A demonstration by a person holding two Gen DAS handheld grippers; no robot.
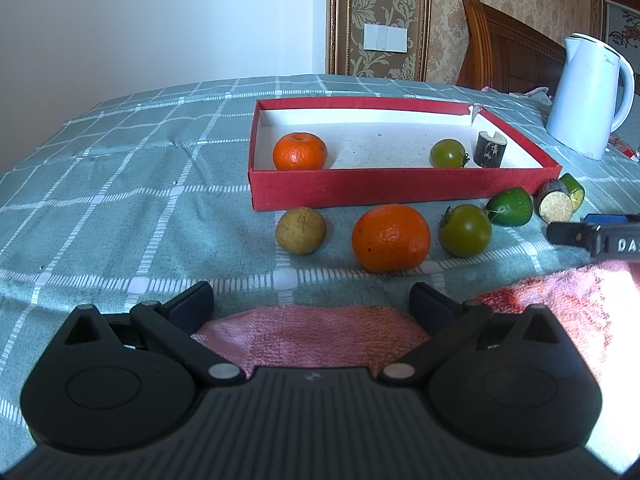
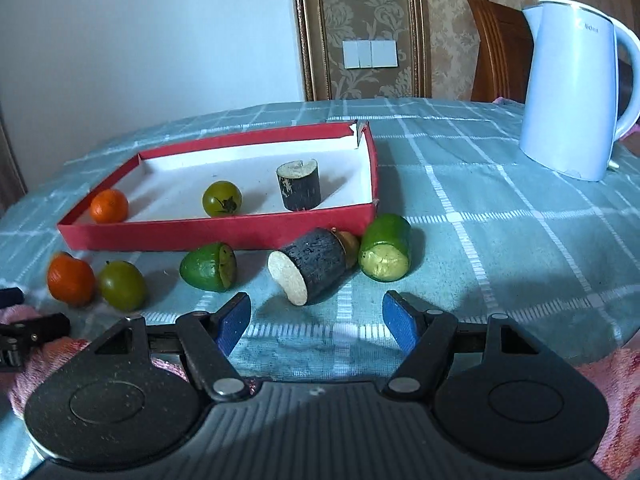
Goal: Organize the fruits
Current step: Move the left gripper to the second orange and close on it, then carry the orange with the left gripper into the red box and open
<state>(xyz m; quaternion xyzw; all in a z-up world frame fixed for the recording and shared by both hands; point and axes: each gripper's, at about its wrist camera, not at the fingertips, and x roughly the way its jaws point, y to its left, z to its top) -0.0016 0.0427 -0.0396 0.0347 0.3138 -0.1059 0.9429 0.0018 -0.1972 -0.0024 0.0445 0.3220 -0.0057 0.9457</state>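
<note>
A red box (image 1: 400, 192) (image 2: 224, 230) with a white floor holds a small orange (image 1: 300, 151) (image 2: 109, 205), a green tomato (image 1: 448, 153) (image 2: 221, 198) and an upright dark cane piece (image 1: 490, 149) (image 2: 299, 185). In front of it lie a tan round fruit (image 1: 301, 230), a large orange (image 1: 391, 238) (image 2: 71, 278), a green tomato (image 1: 465, 230) (image 2: 121, 286), a green cut piece (image 1: 511, 207) (image 2: 208, 267), a dark cane piece (image 2: 308, 272) (image 1: 555, 202) and a green cylinder (image 2: 386, 254). My left gripper (image 1: 312, 300) stands open before the large orange. My right gripper (image 2: 316, 318) is open just short of the dark cane piece, nothing between its fingers.
A white electric kettle (image 1: 584, 96) (image 2: 576, 92) stands at the right on the green checked cloth (image 1: 140, 200). A pink towel (image 1: 312, 332) lies at the near edge. A wooden headboard (image 1: 508, 52) and patterned wall are behind.
</note>
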